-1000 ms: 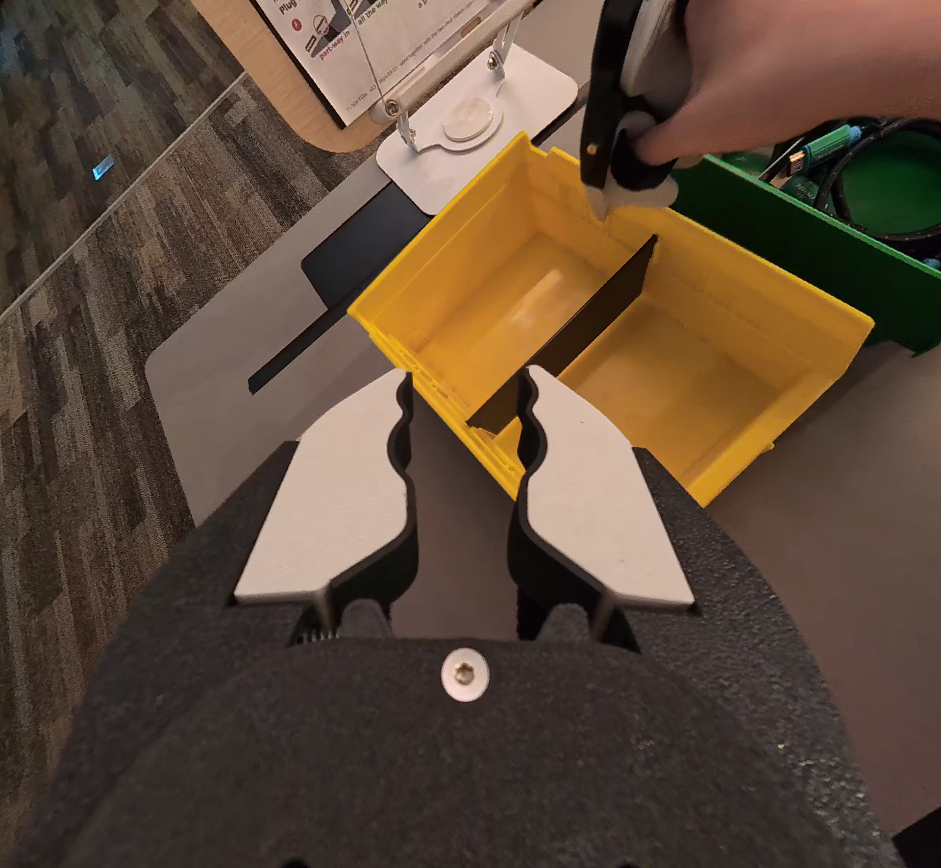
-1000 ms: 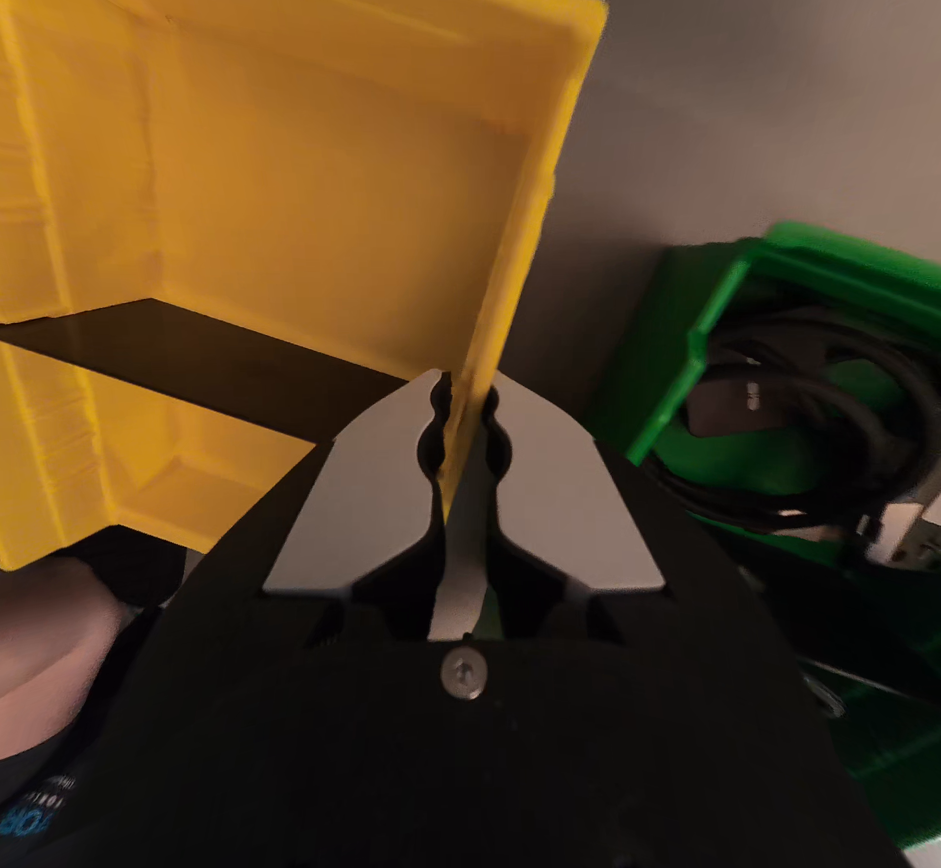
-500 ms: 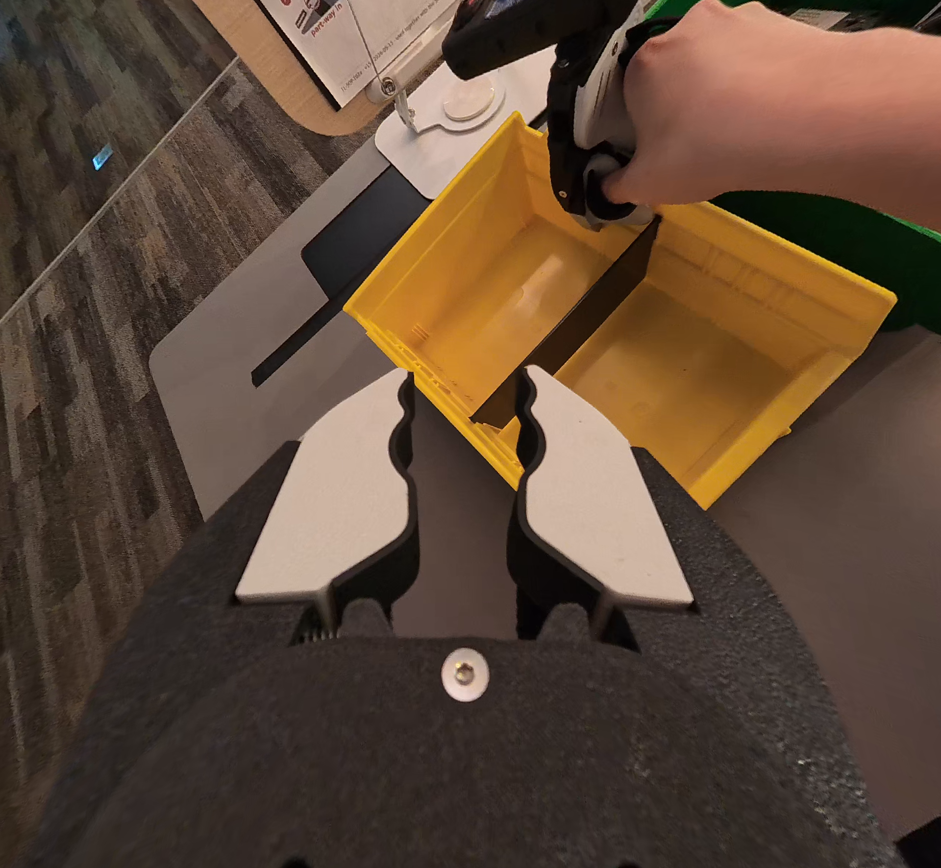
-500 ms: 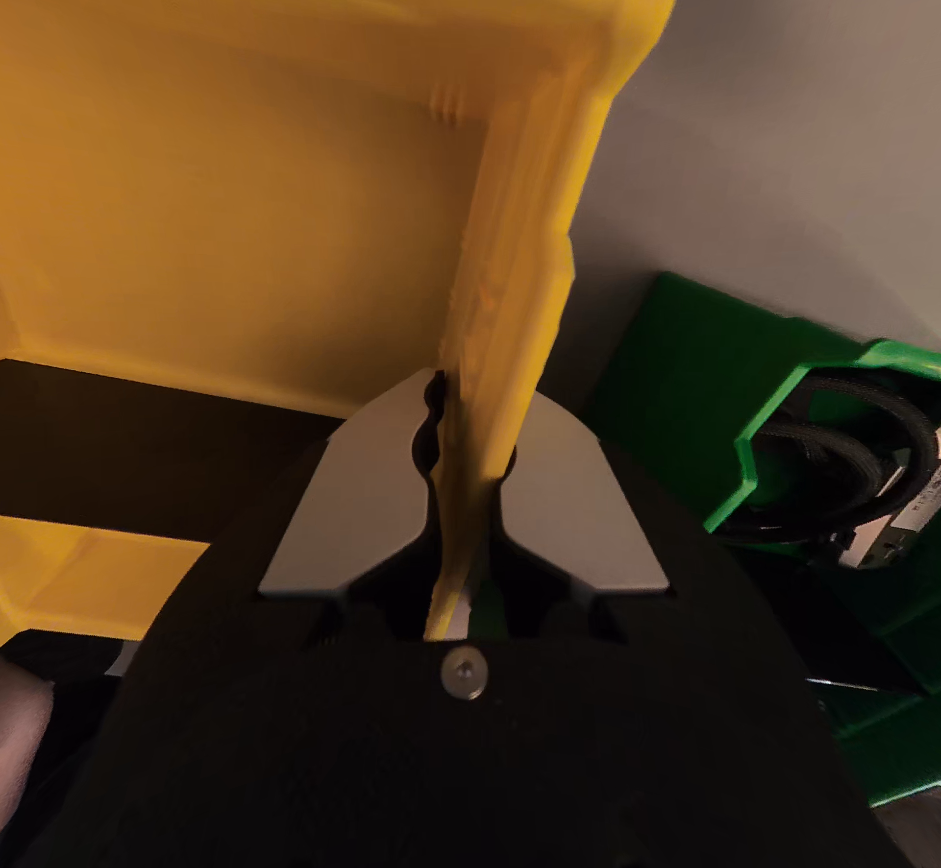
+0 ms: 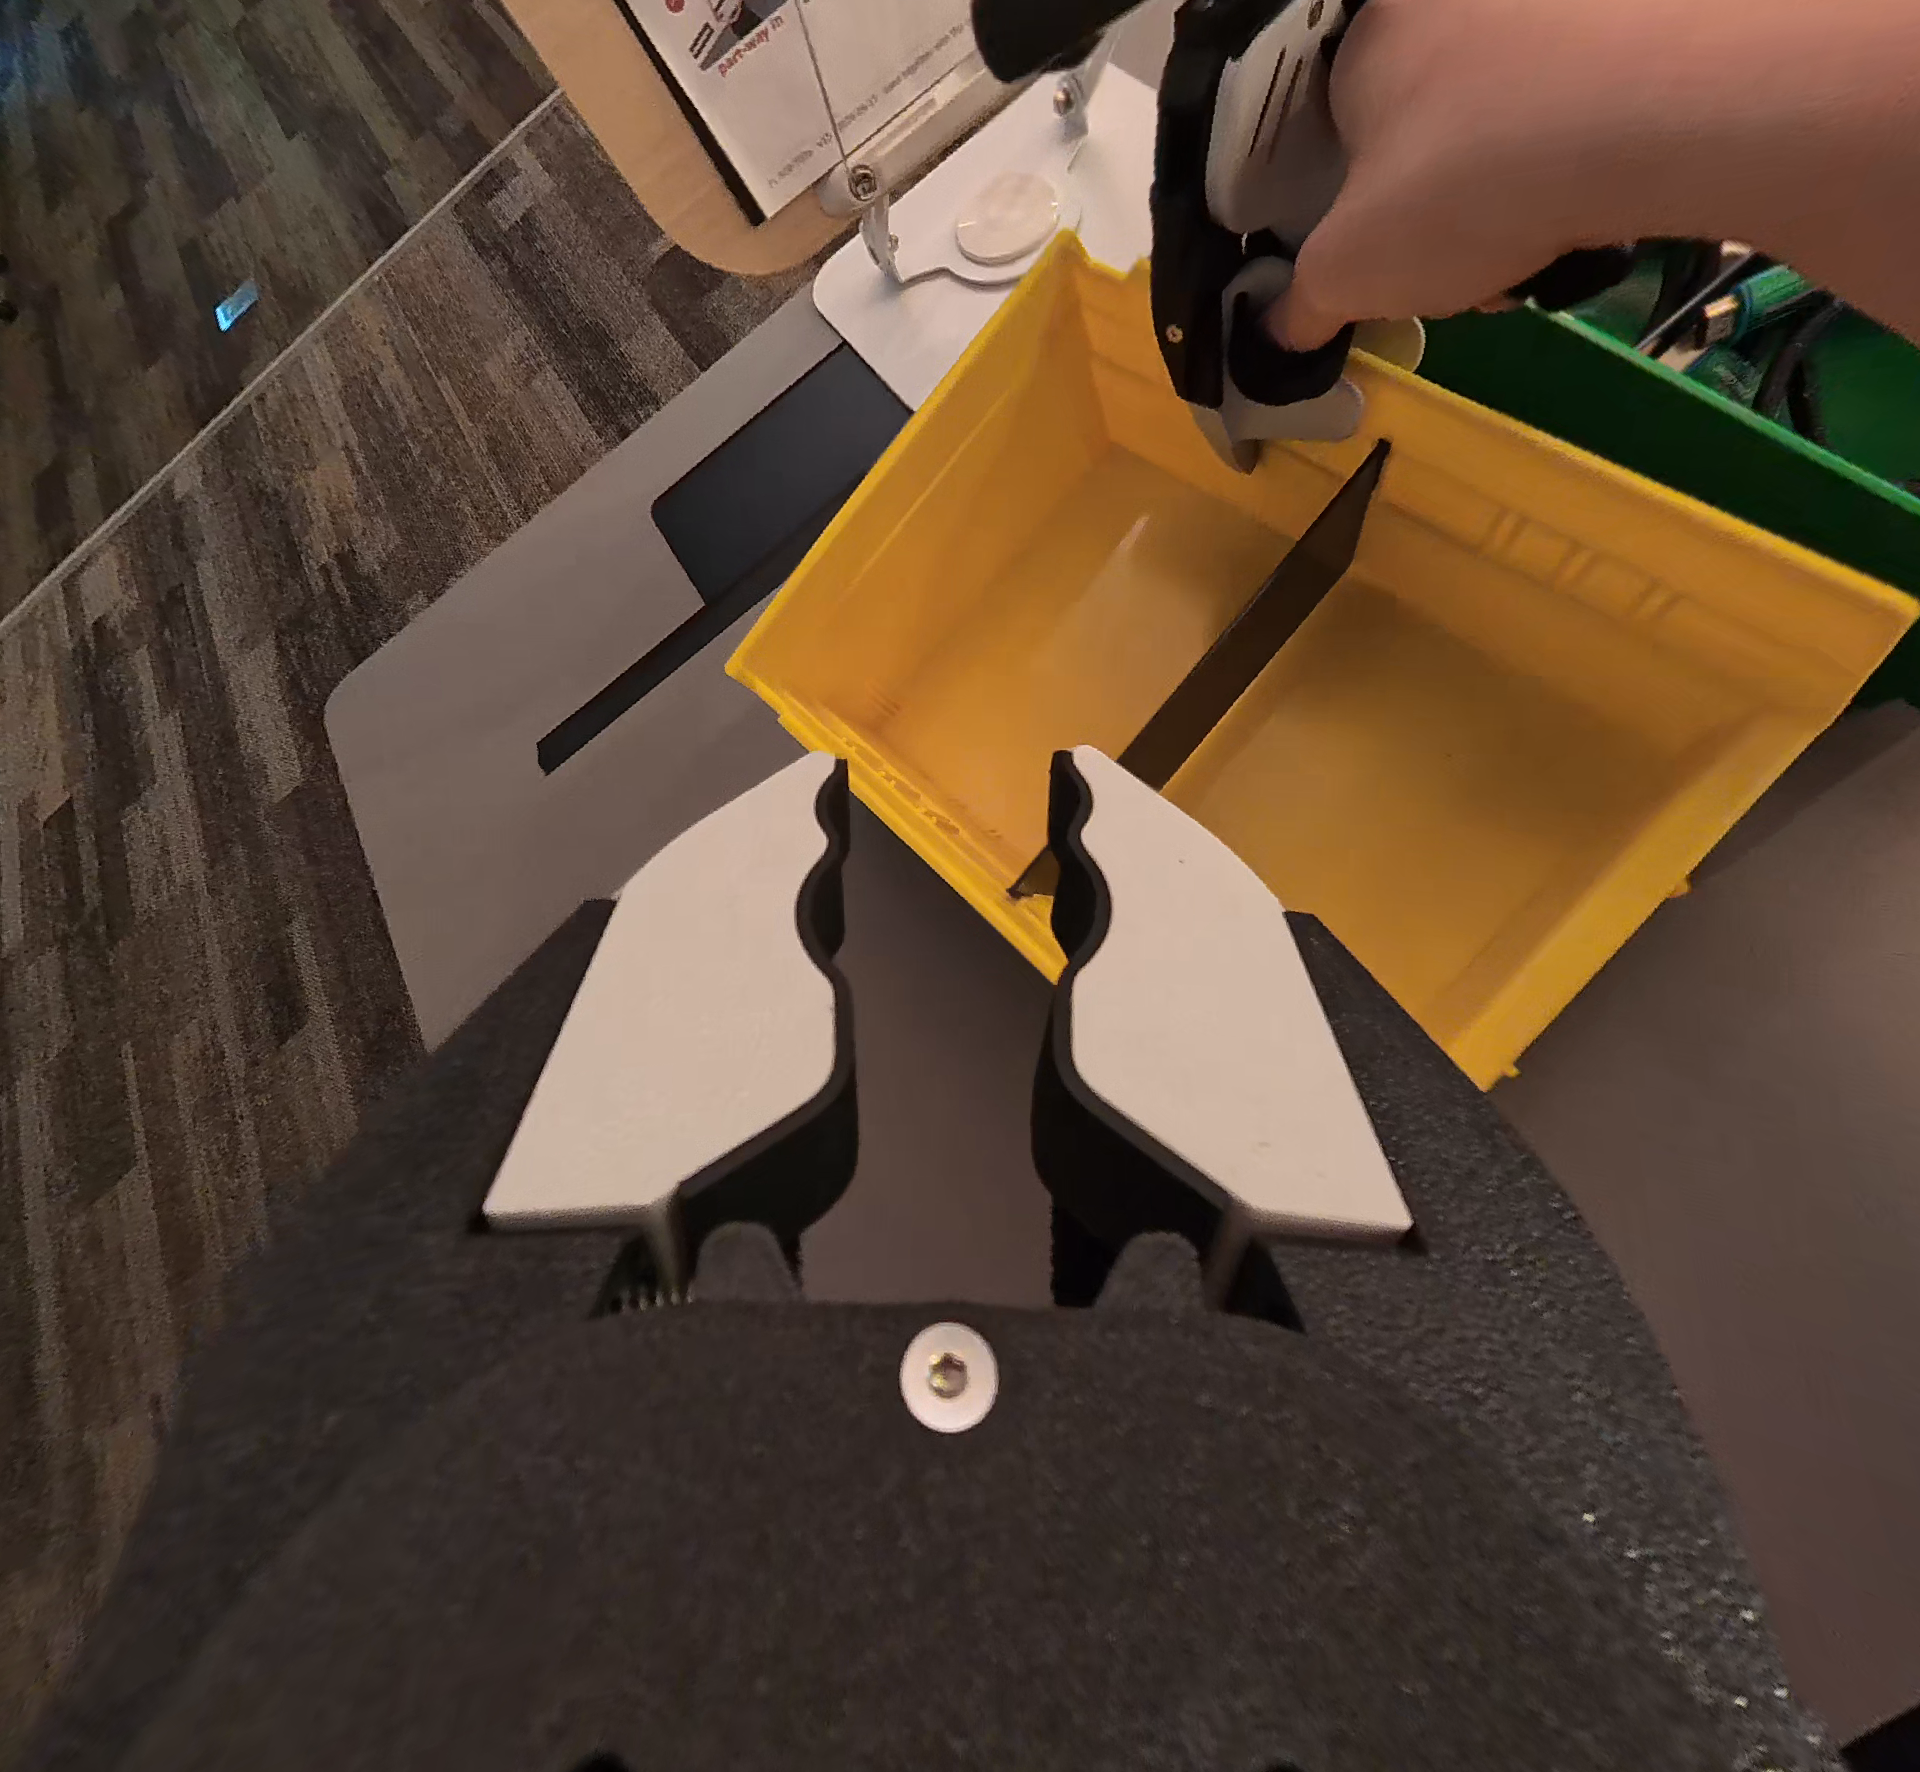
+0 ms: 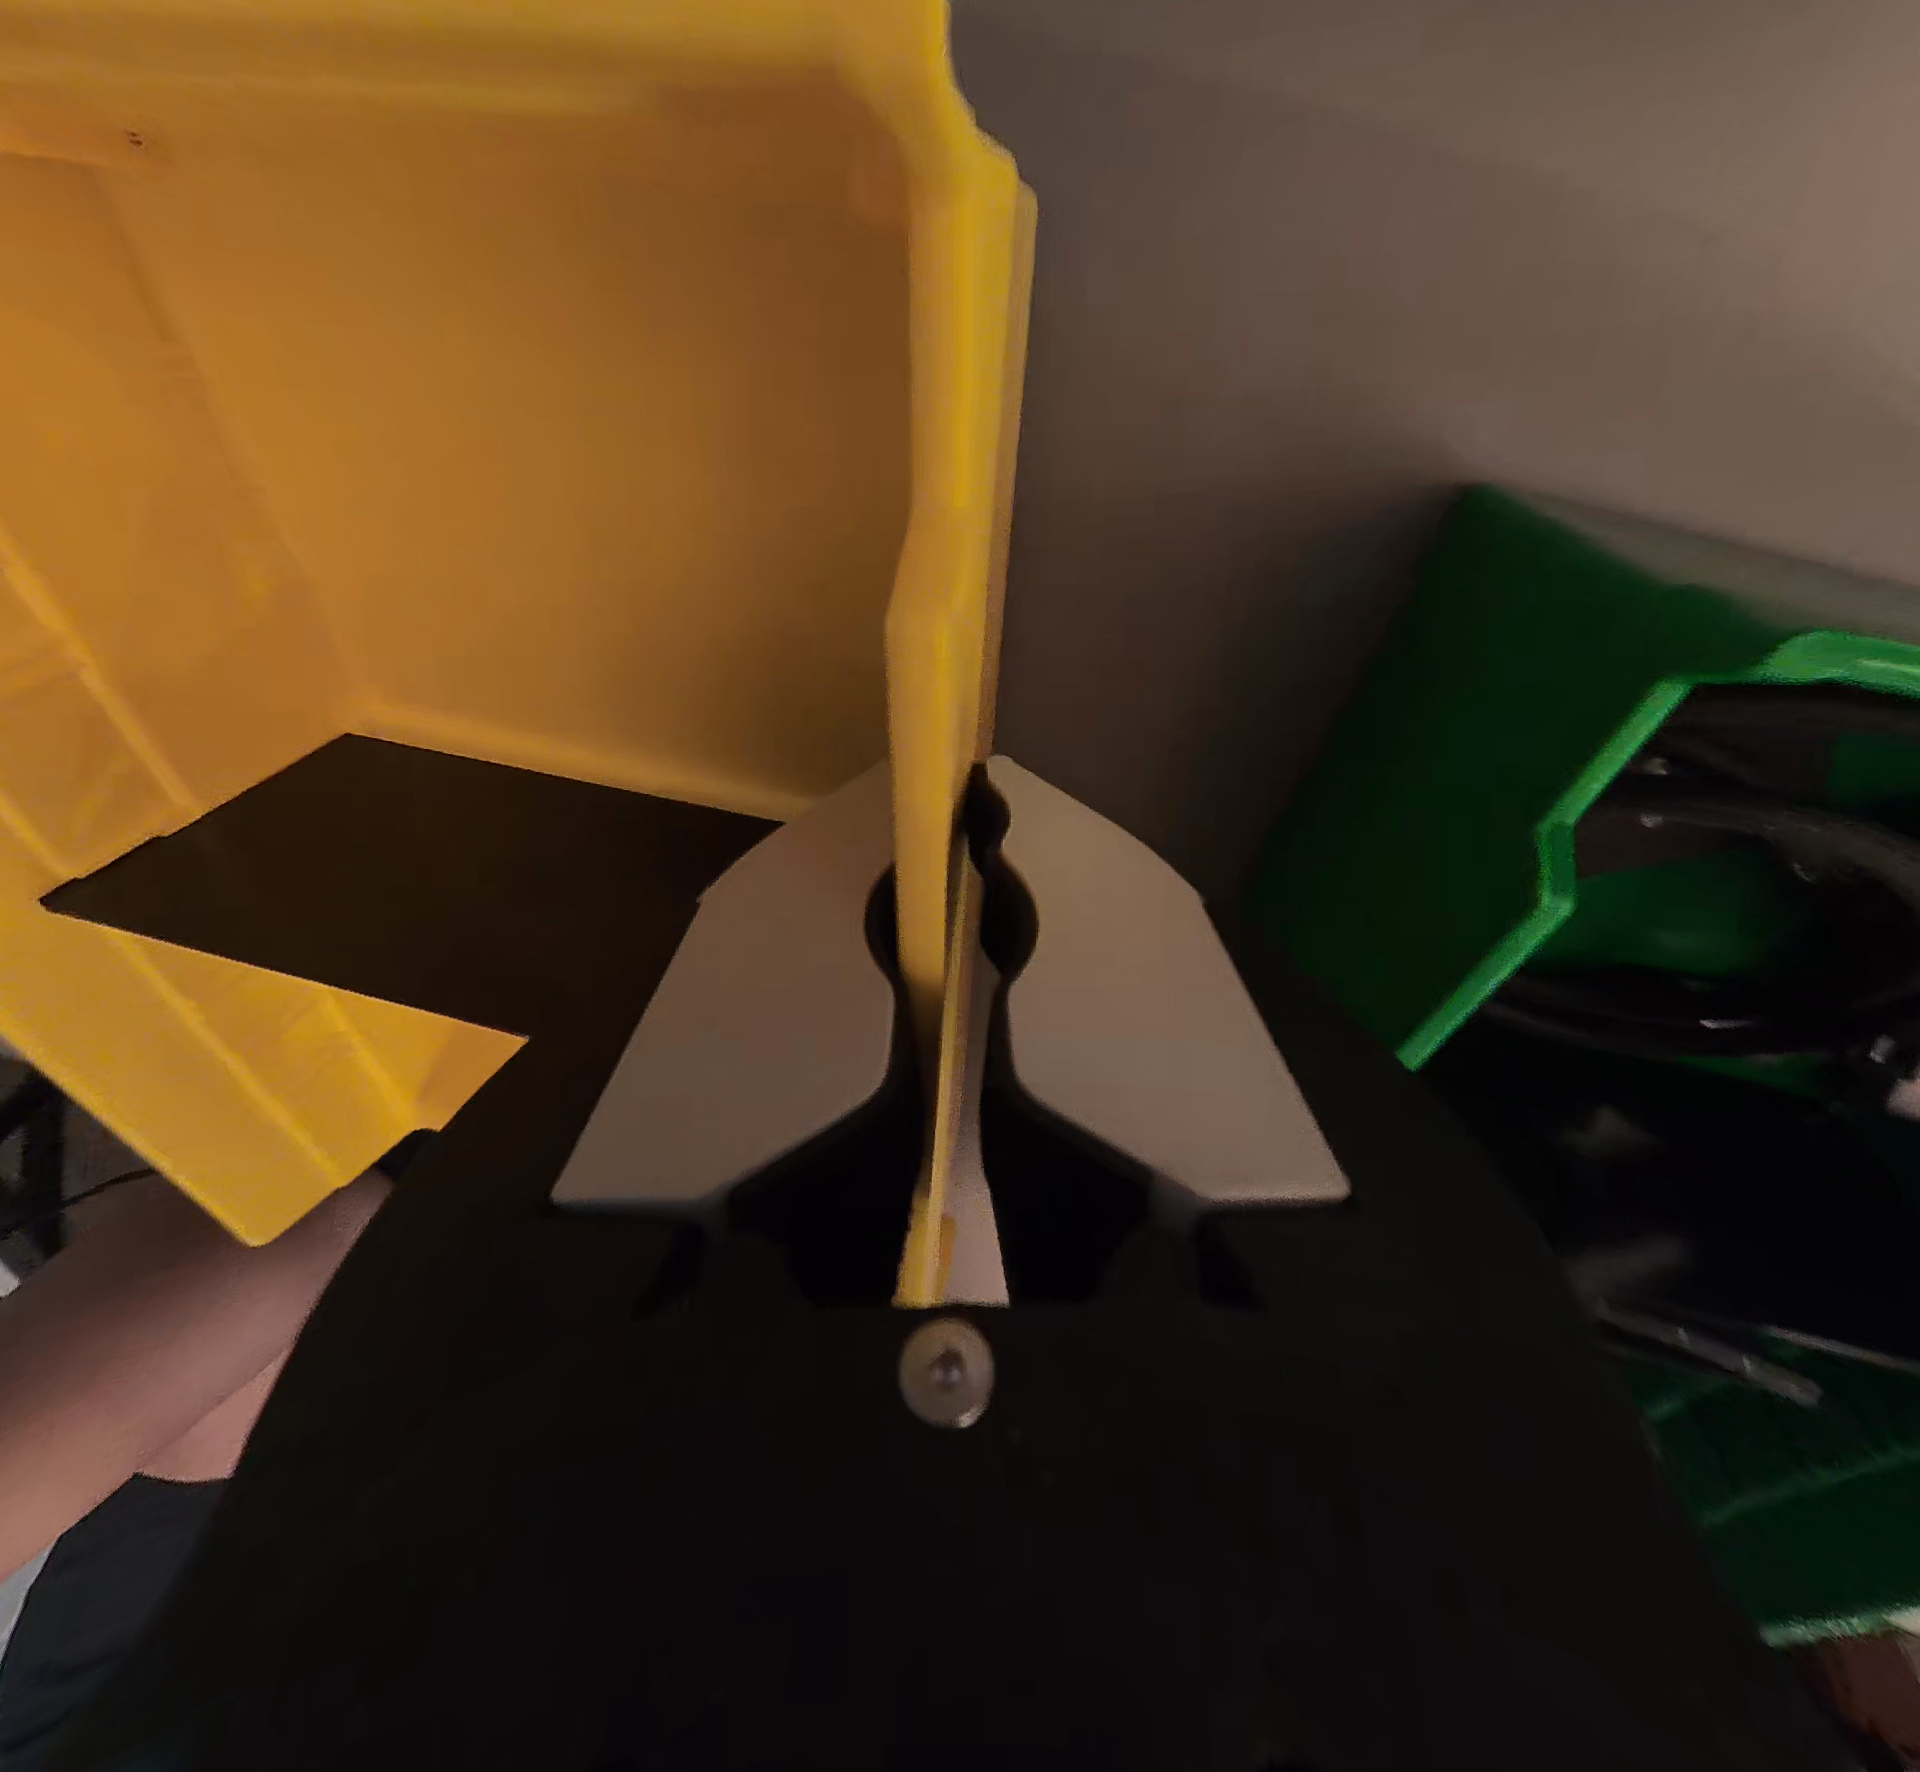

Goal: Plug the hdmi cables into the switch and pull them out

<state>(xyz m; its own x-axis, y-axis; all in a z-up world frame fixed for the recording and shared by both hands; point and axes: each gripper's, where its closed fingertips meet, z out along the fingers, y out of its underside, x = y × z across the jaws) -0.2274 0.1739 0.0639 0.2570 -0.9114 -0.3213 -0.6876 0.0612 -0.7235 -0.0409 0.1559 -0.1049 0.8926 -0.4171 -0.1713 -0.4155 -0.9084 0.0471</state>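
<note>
While the right gripper (image 6: 948,901) pinches the far wall of the empty yellow bin (image 5: 1039,496) and the left gripper (image 5: 948,849) waits open, cables (image 6: 1725,1016) sit in the green bin (image 6: 1496,787) rightward; slide level, gently.

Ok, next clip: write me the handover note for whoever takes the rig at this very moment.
Right gripper: shut on the far wall of the yellow bin.
Left gripper: open, empty, just short of the bin's near wall.
Yellow bin: both compartments empty, black divider across the middle.
Cables lie in the green bin beside it; no switch in view.
Done: nothing plugged. Left: all of the plugging and pulling out.
</note>
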